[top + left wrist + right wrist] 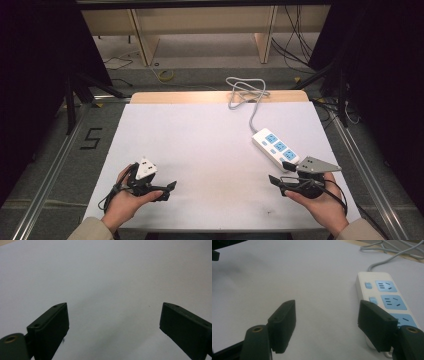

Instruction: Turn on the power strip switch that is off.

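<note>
High view shows the white power strip (276, 146) lying on the table's (200, 150) right side, its grey cable (245, 92) coiled at the far edge; the right gripper (278, 181) sits just near of it, jaws spread, nothing between; the left gripper (167, 191), at near left, likewise gapes over bare table.

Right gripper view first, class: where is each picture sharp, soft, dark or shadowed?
Right gripper view: power strip sockets fairly sharp, near jaws soft, faint shadow under them. Left gripper view: soft overall, grey shadow across the white table between the jaws. High view: table evenly lit, surroundings nearly black at both sides.
</note>
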